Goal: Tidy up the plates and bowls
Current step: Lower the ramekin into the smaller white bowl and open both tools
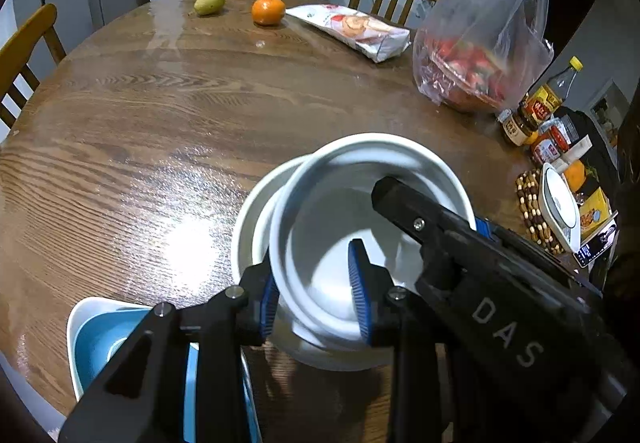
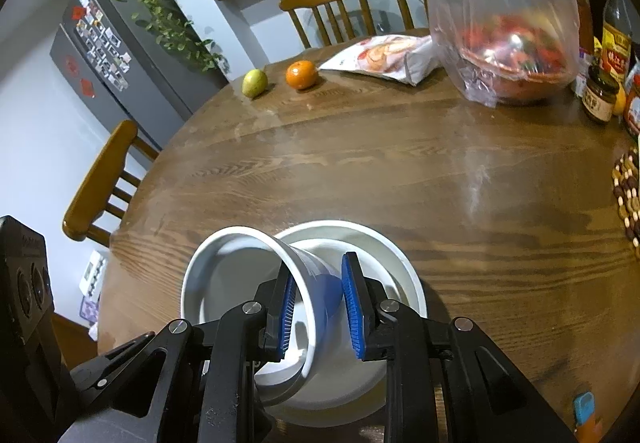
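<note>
Both tools clamp one white bowl [image 1: 340, 243]: the left tool [image 1: 316, 299] on its near rim, the right tool [image 2: 318, 305] on the opposite rim. It hangs tilted just above a second bowl [image 2: 400, 263] on the table [image 1: 160, 115], sitting off-centre from it.

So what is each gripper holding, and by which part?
Both hold one white bowl by its rim: left gripper on the near wall, right gripper on the opposite wall.

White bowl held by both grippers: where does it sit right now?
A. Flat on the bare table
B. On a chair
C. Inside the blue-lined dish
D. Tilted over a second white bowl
D: the white bowl, pinched at its rim by the left gripper and the right gripper, leans over the second white bowl beneath it.
</note>
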Available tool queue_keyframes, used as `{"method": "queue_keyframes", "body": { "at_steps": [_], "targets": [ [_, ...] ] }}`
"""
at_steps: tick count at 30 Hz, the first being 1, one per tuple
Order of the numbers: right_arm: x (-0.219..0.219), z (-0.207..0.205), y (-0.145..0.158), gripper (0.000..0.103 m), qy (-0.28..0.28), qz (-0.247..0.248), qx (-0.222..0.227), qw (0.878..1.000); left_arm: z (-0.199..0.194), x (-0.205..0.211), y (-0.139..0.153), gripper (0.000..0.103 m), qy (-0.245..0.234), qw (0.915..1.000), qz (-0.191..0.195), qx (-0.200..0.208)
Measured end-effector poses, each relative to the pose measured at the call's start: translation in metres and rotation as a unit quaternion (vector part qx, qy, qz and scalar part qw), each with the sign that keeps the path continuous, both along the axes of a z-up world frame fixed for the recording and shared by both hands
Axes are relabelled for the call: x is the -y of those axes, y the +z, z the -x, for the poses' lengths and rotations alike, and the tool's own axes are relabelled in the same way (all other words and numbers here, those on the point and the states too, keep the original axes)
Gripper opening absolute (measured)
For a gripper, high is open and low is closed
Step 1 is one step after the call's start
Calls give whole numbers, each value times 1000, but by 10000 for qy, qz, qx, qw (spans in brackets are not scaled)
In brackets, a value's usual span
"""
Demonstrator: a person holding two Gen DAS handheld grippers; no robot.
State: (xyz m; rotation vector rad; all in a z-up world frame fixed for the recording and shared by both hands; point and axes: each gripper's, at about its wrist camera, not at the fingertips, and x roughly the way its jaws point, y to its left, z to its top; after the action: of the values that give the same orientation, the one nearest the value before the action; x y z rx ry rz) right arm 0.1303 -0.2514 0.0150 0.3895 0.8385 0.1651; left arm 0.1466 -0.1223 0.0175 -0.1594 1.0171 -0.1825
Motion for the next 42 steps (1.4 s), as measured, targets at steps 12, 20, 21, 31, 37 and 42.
{"method": "queue_keyframes", "body": {
  "at_steps": [12, 20, 21, 31, 37, 42],
  "targets": [
    [3, -4, -10, 26, -46, -16, -153, 9999, -4, 3, -9, 29, -49, 9999, 6, -142],
    [3, -8, -15, 26, -81, -13, -264, 9996, -9, 6, -14, 29, -61, 9997, 33, -245],
    [3, -8, -15, 27, -84, -17, -275, 9996, -9, 5, -15, 29, -62, 9997, 35, -251],
    [3, -9, -16, 27, -90, -17, -312, 9995, -10, 5, -16, 30, -65, 9996, 38, -270],
    [2, -9, -17, 27, -125, 30, -310, 9994, -10, 7, -16, 32, -101, 9996, -5, -265],
    [3, -9, -17, 27, -141, 30, -322, 9994, -11, 8, -17, 35, -112, 9996, -7, -259]
  ]
}}
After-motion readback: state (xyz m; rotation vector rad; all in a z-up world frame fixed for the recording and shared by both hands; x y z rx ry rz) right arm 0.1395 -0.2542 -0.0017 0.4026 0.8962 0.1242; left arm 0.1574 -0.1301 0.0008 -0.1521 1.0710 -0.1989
